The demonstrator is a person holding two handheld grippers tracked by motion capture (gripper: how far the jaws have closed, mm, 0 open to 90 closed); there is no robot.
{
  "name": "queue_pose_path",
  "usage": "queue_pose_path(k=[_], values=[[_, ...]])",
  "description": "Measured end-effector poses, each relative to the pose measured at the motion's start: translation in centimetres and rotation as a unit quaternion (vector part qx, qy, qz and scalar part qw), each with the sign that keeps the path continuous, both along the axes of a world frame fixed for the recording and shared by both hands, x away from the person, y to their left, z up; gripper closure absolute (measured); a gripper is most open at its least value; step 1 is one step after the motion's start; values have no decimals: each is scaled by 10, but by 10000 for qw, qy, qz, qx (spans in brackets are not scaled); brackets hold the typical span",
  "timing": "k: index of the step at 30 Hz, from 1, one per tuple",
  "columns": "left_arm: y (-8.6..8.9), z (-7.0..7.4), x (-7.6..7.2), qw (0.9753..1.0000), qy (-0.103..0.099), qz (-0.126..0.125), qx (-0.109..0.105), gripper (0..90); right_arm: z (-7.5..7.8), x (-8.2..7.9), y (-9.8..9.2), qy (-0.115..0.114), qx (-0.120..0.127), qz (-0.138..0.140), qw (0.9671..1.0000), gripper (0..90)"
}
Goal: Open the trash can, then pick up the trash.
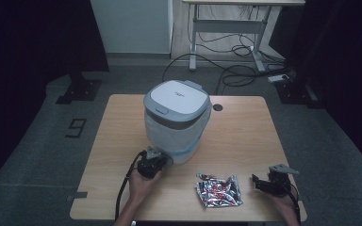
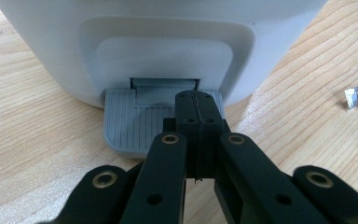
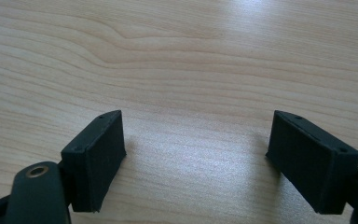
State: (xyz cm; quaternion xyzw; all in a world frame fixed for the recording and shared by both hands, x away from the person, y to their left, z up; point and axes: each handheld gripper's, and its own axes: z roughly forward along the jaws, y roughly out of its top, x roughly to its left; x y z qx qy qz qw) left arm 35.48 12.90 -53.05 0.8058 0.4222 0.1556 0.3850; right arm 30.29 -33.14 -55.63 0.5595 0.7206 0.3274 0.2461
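a white pedal bin (image 1: pixel 176 123) with a grey lid (image 1: pixel 176 101) stands in the upper middle of the wooden table (image 1: pixel 245 141) in the high view; the lid is down, so what is inside cannot be seen, though a white bag liner with a blue edge (image 1: pixel 188 149) hangs out below the lid over the bin's outer wall. in the lower left of centre the left hand (image 1: pixel 141 184) holds the left gripper (image 1: pixel 156 157) up against the foot of the bin. in the left gripper view its jaws are pressed together with nothing between them, and their tips rest over the ribbed grey foot pedal (image 2: pixel 130 122) that sticks out from the recess at the base of the bin. a crumpled silver and red foil wrapper (image 1: pixel 218 190) lies flat on the table in the lower middle of the high view, between the two grippers and apart from the bin. the right gripper (image 1: pixel 264 184) sits in the lower right near the table's front edge, and in the right gripper view its jaws stand wide apart over bare wood, holding nothing.
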Motion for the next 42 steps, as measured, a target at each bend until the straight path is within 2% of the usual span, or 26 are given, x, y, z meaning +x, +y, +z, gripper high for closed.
queue_pose_path(k=[5, 9, 28, 31, 32, 37, 42], values=[[-1, -5, 0, 10000, 50, 16, 74, 900, 0, 0, 0, 1, 0, -5, 10000, 183], [-1, -7, 1, 9999, 93, 41, 24, 900, 0, 0, 0, 1, -2, -8, 10000, 184], [-1, -7, 2, 10000, 74, 28, 49, 900, 0, 0, 0, -4, 1, -13, 10000, 190], [-1, -7, 2, 10000, 70, 28, 54, 900, 1, -2, 1, -18, 59, 54, 10000, 223], [-1, -7, 2, 10000, 64, 28, 55, 900, 2, -3, 1, -14, 169, 104, 9998, 230], [-2, -7, 2, 10000, 56, 23, 60, 900, 15, -10, 6, -303, 369, 246, 9986, 250], [-2, -7, 2, 10000, 54, 19, 71, 900, 22, -18, 16, -444, 408, 503, 9969, 279]])
